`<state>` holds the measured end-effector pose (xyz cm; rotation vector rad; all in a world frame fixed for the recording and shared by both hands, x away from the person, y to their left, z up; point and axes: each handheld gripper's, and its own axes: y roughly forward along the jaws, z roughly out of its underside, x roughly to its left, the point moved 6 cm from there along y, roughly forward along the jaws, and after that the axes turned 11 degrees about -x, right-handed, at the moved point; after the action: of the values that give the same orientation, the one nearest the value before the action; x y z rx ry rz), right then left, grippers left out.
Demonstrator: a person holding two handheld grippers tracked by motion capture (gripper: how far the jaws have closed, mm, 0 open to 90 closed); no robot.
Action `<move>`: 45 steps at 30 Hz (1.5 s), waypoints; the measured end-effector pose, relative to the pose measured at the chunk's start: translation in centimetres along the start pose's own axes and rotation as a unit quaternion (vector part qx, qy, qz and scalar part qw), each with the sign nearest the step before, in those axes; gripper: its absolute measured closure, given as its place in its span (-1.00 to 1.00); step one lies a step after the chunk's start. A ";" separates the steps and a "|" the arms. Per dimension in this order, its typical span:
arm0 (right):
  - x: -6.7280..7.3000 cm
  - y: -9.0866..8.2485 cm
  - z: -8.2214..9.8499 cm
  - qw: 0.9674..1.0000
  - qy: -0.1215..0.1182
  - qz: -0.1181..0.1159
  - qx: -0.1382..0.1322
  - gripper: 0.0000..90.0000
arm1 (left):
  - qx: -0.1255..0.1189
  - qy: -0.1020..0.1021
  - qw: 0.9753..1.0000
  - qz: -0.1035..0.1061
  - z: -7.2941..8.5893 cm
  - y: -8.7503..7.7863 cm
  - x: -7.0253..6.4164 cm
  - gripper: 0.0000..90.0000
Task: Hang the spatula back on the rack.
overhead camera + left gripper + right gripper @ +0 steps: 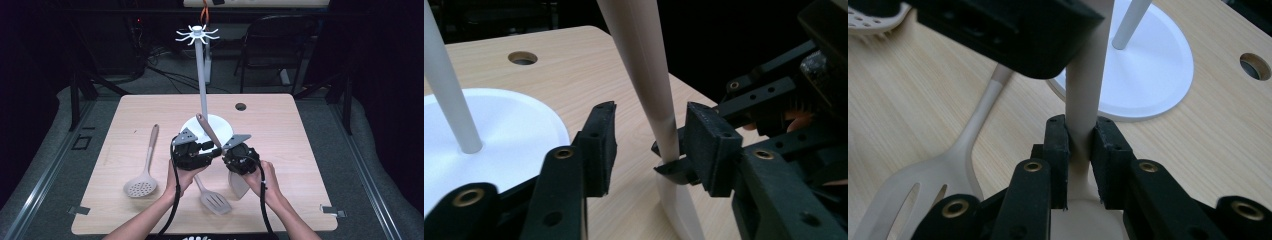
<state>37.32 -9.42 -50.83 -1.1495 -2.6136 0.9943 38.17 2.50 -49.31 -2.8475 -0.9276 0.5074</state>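
High view: right claw [223,151] hides spatula [206,128] (neck).

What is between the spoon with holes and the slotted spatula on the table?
Nothing. In the high view, bare wooden table lies between the spoon with holes and the slotted spatula.

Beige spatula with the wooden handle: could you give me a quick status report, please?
Right gripper shut on the beige wooden-handled spatula, held upright. Left gripper open around its handle, fingers not pressing. White stand just behind.
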 end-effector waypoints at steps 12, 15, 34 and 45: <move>0.1 -0.1 -0.3 1.000 0.003 0.012 -0.016 0.74 | -0.024 -0.025 0.999 0.019 -0.3 0.2 -0.1 0.63; 0.1 -0.2 -0.3 1.000 0.002 0.013 -0.016 0.74 | -0.027 -0.025 0.999 0.018 -0.3 0.3 -0.2 0.64; 0.4 -1.1 -1.2 0.998 -0.007 0.012 -0.064 0.64 | -0.049 0.000 0.998 0.038 -1.2 -0.3 -0.9 0.73; -0.9 -2.2 -0.3 0.997 0.002 0.008 -0.076 0.08 | -0.045 0.020 0.998 0.036 -1.9 -0.6 -0.4 0.73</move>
<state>36.68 -10.94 -49.08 -1.2057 -2.7222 0.8059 38.16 2.79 -47.32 -2.9700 -0.8645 0.4243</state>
